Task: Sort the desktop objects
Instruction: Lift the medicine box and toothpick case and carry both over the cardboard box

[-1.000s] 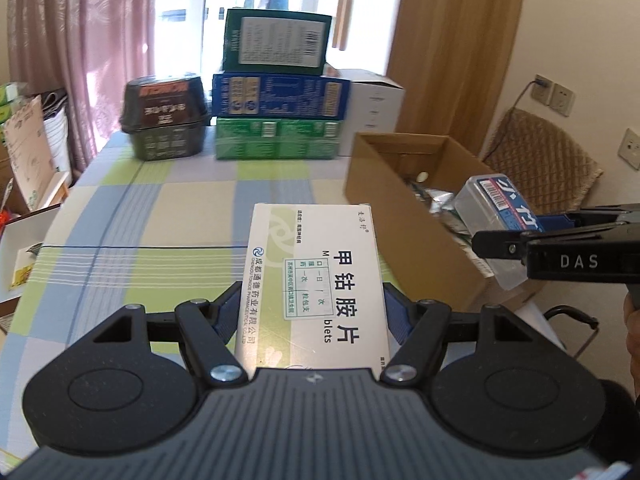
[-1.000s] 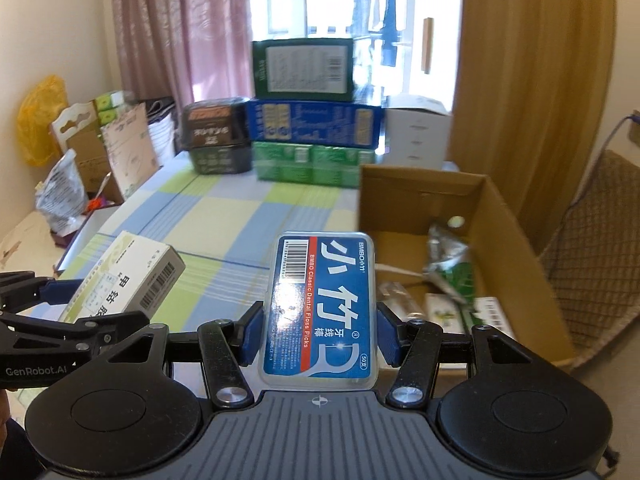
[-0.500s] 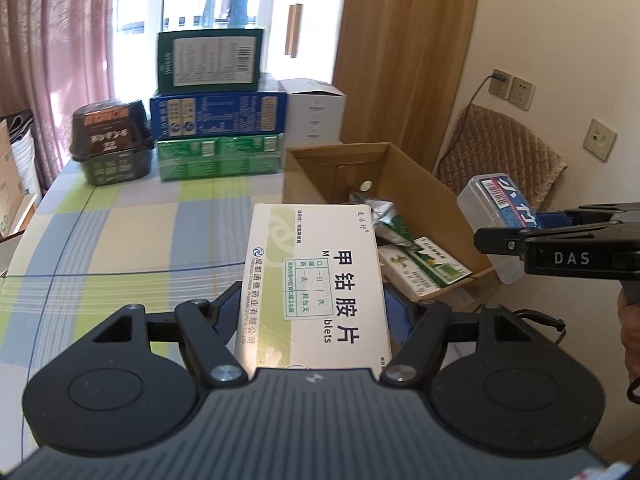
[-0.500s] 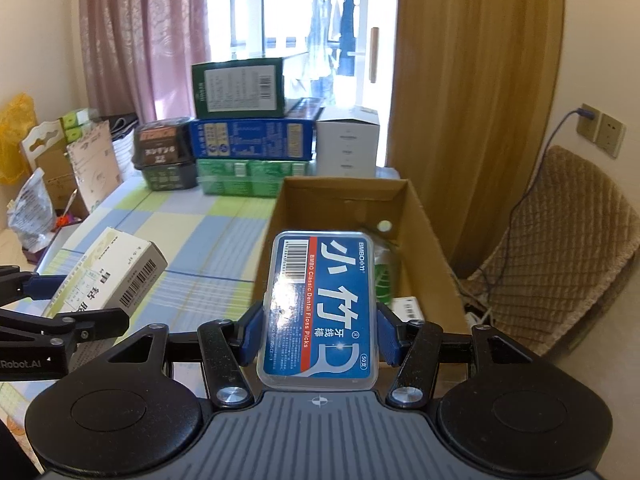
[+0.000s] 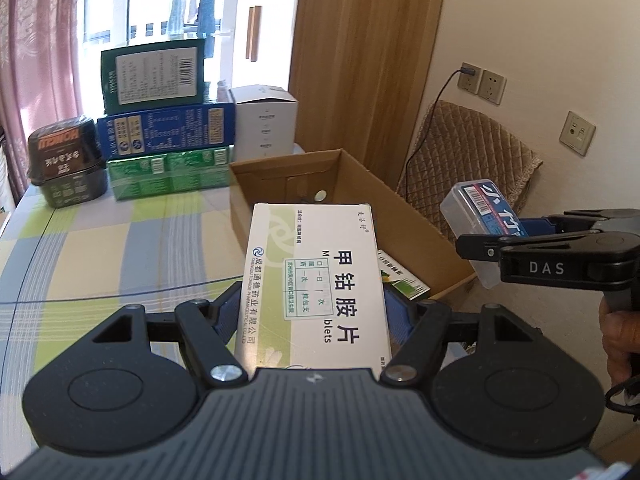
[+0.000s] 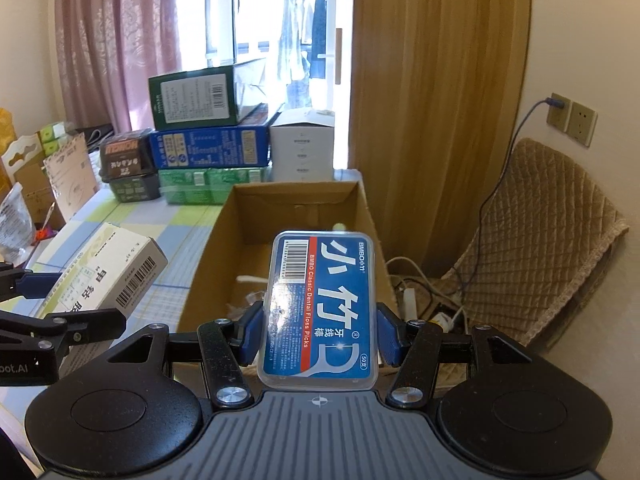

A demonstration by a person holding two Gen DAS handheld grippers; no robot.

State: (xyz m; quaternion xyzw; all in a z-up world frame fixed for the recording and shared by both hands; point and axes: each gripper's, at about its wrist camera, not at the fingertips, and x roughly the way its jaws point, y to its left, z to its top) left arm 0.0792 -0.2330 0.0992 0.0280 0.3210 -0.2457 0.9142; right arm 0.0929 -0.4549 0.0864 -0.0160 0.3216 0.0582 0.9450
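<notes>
My left gripper is shut on a white and green medicine box, held in the air over the near left edge of an open cardboard box. My right gripper is shut on a clear floss-pick case with a blue label, held above the near end of the cardboard box. The right gripper with its case shows at the right of the left wrist view. The medicine box shows at the left of the right wrist view. Some packets lie inside the cardboard box.
A stack of green and blue boxes, a white box and a dark tub stand at the table's far edge. The checked tablecloth lies left of the cardboard box. A padded chair and floor cables are to the right.
Both grippers have swung to the right with their loads, from over the tablecloth to over the cardboard box. Neither grip has changed.
</notes>
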